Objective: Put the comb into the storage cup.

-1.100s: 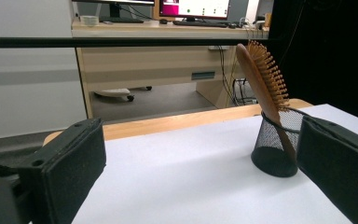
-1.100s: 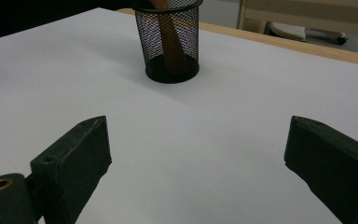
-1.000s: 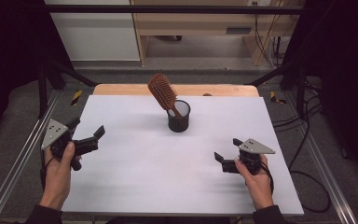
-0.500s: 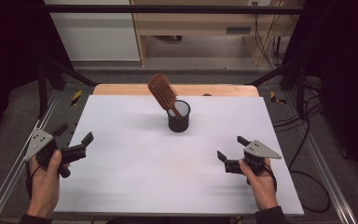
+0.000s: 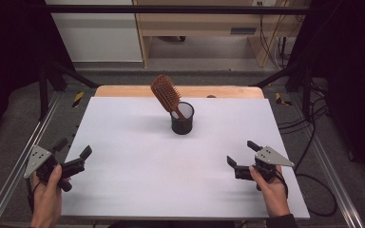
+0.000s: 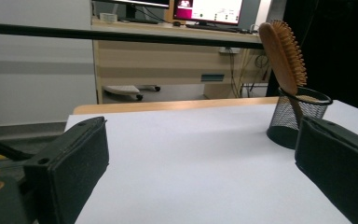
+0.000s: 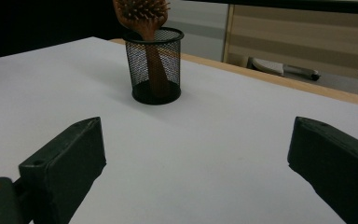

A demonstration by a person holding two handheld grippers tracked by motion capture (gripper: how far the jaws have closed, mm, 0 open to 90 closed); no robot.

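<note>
The hairbrush (image 5: 166, 93) is standing handle-down in the mesh cup (image 5: 182, 118) at the far middle, leaning left against the rim, while the left gripper (image 5: 71, 155) and the right gripper (image 5: 244, 156) are waiting near, jaws apart and empty.

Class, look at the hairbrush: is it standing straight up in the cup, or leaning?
Leaning. The hairbrush stands handle-down in the mesh cup, its head tilted against the rim.

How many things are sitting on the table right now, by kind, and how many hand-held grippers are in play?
Wooden hairbrush: 1, standing handle-down in the cup
Black mesh cup: 1, on the white table
Hand-held grippers: 2, the left hand-held gripper and the right hand-held gripper, both with jaws apart and holding nothing
Total: 4
</note>
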